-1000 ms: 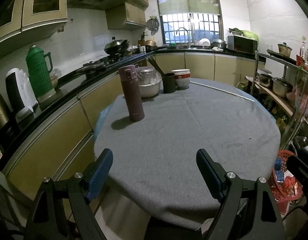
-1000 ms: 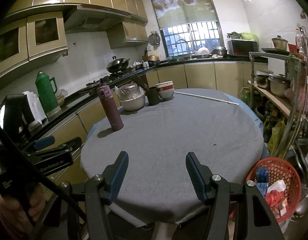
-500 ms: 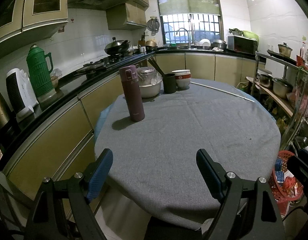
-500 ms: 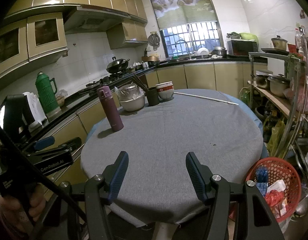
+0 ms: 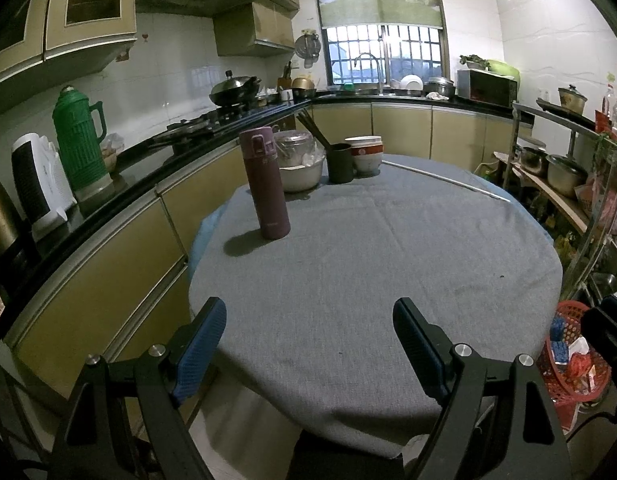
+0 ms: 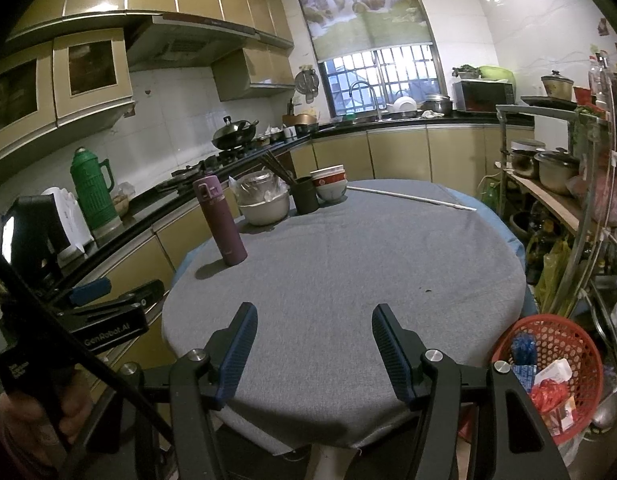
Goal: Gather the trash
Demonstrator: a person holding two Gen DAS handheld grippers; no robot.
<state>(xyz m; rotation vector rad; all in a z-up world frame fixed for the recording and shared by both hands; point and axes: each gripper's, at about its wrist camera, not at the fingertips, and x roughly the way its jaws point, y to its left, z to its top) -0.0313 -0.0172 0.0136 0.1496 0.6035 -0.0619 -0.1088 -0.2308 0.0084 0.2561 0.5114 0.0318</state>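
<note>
Right wrist view: both tools (image 6: 312, 320) (image 5: 308, 320) hang open, empty, above table (image 6: 368, 264).

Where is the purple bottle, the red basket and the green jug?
Purple bottle (image 5: 267, 196): left wrist view, middle of its body.
Red basket (image 6: 570, 330): right wrist view, on its mesh wall beside the table.
Green jug (image 5: 80, 146): left wrist view, on its ribbed body.

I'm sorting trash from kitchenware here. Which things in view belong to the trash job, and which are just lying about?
For the job:
- red basket beside the table, already holding wrappers
- left tongs and right tongs, both open and empty

Lying about:
- purple flask
- covered bowl
- dark cup with chopsticks
- stacked bowls
- white rod
</note>
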